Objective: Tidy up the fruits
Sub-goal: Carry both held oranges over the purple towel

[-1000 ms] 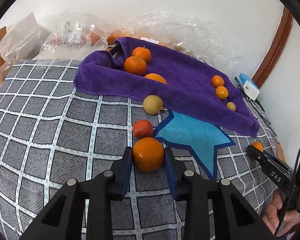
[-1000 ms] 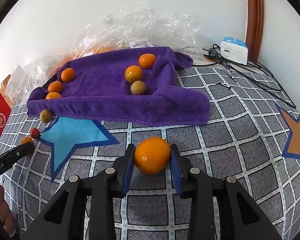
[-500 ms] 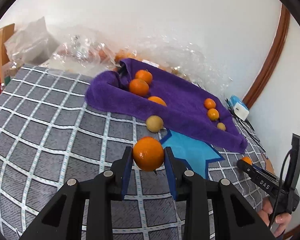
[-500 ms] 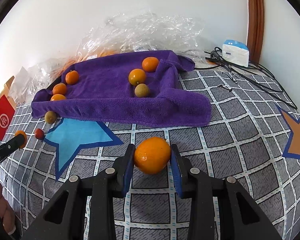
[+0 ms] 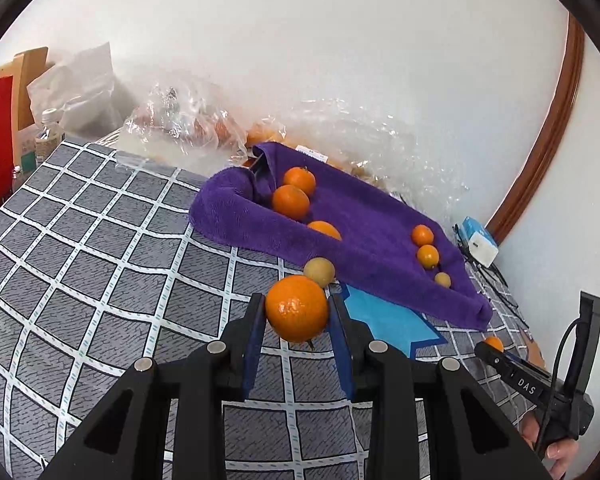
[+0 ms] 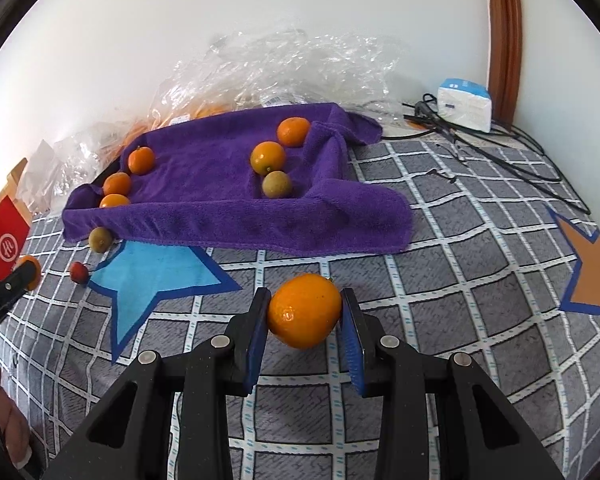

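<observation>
While left claw (image 5: 297, 310) grips orange (image 5: 297, 307), right idles.

My left gripper (image 5: 297, 312) is matte black plastic: two angular arms with triangular cut-outs, each carrying round silver screw heads, and narrowing to flat fingers (image 5: 255, 334) faced with ribbed blue pads. My right gripper (image 6: 305, 312) is built the same way, black arms, silver screws, blue ribbed pads on the fingers (image 6: 350, 334). Seen from the left wrist camera, the side of the right gripper's long black body bears white letters reading "DAS", a thin black cable loops along it, and a flat black upright piece rises behind it. My right hand (image 5: 556, 446) shows bare fingers around its handle; no sleeve is visible.
</observation>
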A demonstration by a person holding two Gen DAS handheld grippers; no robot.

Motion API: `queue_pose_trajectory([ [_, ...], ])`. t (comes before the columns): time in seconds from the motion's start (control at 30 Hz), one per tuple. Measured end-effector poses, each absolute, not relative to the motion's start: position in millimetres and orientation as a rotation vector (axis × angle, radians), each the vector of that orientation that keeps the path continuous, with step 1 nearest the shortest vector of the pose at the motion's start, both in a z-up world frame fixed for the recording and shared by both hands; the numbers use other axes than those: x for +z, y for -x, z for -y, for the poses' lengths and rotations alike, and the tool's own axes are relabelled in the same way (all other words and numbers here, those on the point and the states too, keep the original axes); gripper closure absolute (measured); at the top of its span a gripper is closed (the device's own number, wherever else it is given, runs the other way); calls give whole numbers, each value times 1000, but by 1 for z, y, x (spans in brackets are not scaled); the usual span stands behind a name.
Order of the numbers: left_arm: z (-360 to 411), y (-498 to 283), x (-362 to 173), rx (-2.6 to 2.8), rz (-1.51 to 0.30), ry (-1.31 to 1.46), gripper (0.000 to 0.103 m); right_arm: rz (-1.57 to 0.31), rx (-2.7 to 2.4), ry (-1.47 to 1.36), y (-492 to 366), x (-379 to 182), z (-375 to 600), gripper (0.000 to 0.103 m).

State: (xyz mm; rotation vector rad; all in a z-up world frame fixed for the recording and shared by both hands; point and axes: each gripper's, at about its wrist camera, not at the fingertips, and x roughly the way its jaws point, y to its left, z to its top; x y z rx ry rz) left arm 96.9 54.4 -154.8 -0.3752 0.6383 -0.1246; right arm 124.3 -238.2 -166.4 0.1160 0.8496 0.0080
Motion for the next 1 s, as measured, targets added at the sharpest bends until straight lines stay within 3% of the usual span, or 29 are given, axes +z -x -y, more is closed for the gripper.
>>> queue_pose_trajectory([
  [0.3,-60,-99,-148,-113,-661,389,73,-801,19,-68,-129,-129,232,68],
  [0.67,-78,-126,-85,-80,-587,336,73,-730,33,-50,-179,-84,229,68],
  [1.0,-75,-181,-86,-53,-595,325,73,-810,62,-112,-243,-112,238,68],
])
